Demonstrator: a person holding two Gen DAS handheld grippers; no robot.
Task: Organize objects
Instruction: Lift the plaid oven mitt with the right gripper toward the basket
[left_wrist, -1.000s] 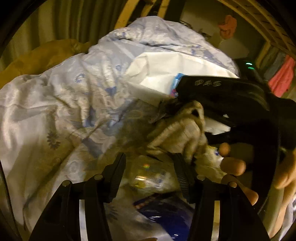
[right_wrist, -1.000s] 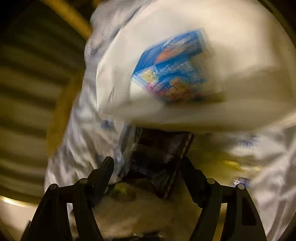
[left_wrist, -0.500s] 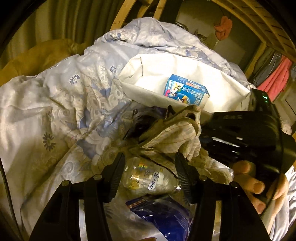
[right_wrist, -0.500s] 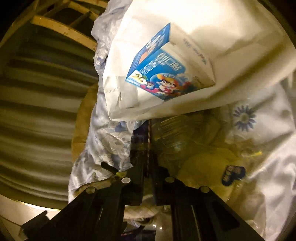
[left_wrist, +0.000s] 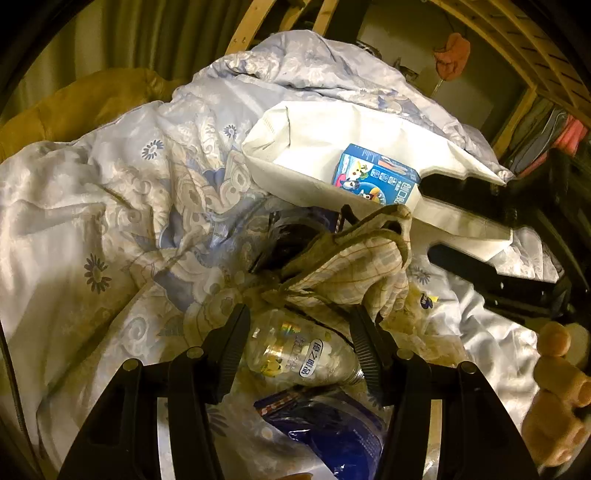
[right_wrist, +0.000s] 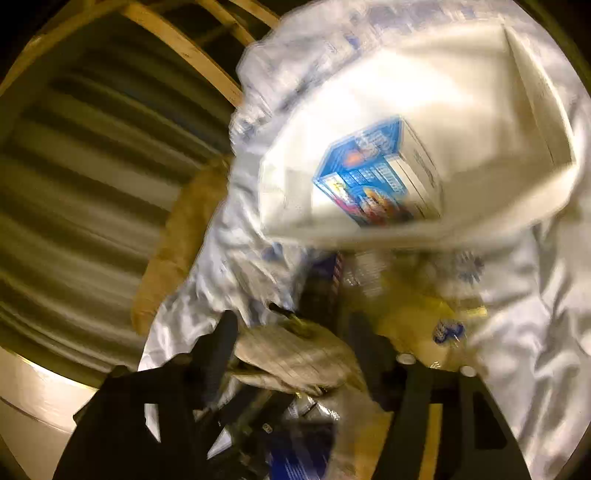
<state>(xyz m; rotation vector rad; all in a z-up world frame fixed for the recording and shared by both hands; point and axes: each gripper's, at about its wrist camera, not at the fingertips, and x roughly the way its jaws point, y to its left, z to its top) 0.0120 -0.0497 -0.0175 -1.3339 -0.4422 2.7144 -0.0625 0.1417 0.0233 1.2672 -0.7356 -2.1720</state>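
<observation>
My left gripper (left_wrist: 299, 343) stands apart around the empty plastic bottle (left_wrist: 299, 354) on the quilt (left_wrist: 110, 206): light, slippery, crushable. Best grasped mid-body. My right gripper (right_wrist: 288, 350), just reopened, clamps nothing.

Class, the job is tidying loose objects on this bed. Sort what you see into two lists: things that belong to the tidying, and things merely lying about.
Belongs to the job:
- white bag
- blue carton, inside the bag
- clear bottle, between the left tool's fingers
- checked cloth
- blue packet

Just lying about:
- floral quilt
- yellow blanket
- wooden frame
</observation>
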